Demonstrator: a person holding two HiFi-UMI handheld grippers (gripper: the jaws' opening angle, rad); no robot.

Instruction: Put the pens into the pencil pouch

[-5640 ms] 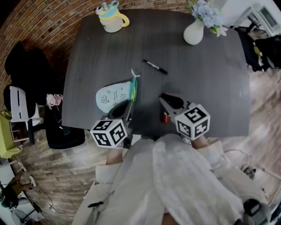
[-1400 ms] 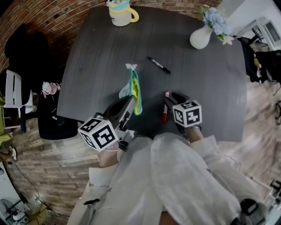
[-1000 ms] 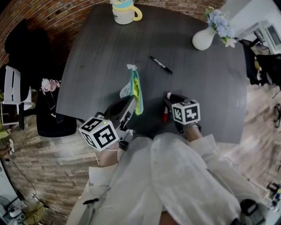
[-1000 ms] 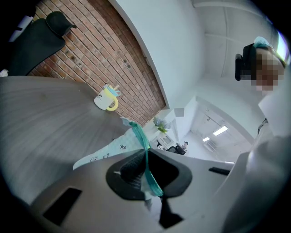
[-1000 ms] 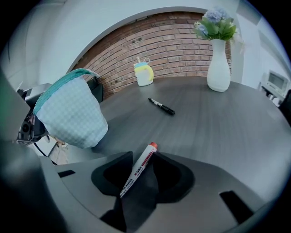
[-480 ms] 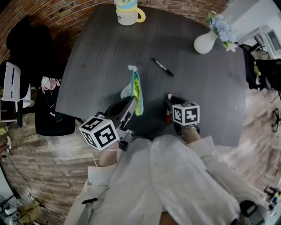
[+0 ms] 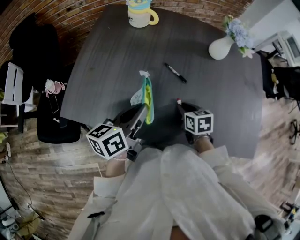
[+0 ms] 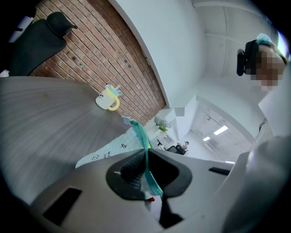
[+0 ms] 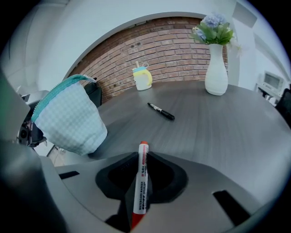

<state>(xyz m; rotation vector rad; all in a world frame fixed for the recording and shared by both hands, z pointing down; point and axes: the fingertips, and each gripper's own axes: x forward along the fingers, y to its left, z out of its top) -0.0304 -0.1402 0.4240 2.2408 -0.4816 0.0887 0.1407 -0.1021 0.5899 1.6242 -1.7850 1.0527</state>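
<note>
Your left hand-held gripper [image 7: 139,111] is pressed together on the pencil pouch [image 7: 146,93]. In the left gripper view the teal zipper edge runs straight between its jaws and is pinched there, while the pale printed cloth fans out to the left beyond them. You hold the pouch up off the surface [image 7: 108,56], over its near part. From your head view the pouch stands edge-on, with a small white tag at its far end. In the right gripper view it shows as a light checked bag with a teal rim, off to the left.

Your right hand-held gripper [image 7: 181,106] tilts down toward the near part of the surface, just right of the pouch and apart from it. Its jaws are closing on the red marker [image 9: 141,182], which lies lengthwise between them. The pads sit against both sides of its white barrel, and one red end pokes out past the tips. You cannot tell from these views whether the marker is clear of the surface.

The black pen [image 7: 175,73] lies loose and slanted farther out on the surface, well apart from both grippers and from the pouch. A yellow and blue mug [image 7: 140,14] stands at the far edge. A white vase [image 7: 220,48] of pale blue flowers stands at the far right corner.
</note>
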